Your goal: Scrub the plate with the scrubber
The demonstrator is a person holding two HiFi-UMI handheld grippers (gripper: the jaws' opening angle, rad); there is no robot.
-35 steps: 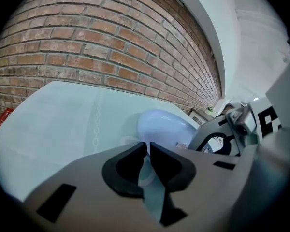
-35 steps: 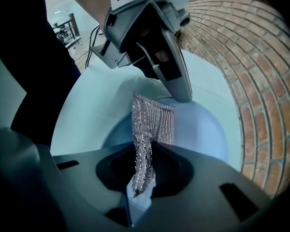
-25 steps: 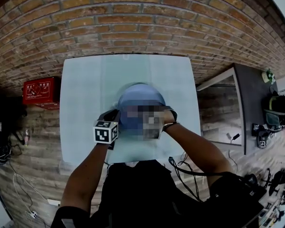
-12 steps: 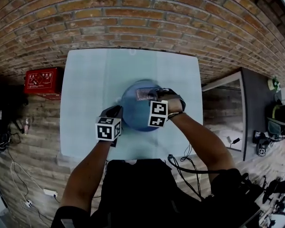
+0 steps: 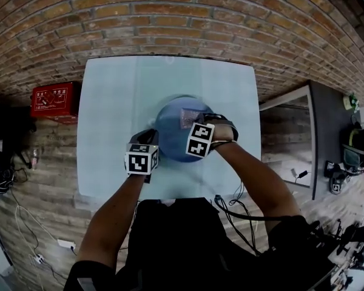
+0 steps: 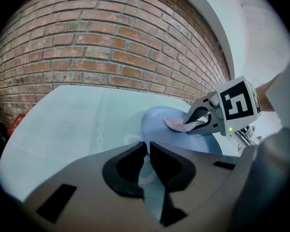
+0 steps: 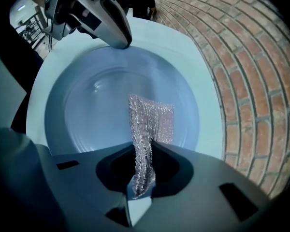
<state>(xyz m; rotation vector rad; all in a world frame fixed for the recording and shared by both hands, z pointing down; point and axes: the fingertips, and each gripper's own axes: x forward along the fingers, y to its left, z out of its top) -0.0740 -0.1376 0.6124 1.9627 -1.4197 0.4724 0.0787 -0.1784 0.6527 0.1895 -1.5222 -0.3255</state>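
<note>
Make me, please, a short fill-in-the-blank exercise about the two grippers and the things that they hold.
1. The right gripper is shut on a silvery mesh ____.
2. Under it is a plate whose colour is ____.
3. The left gripper is shut on the plate's ____.

Missing words: scrubber; blue; rim.
</note>
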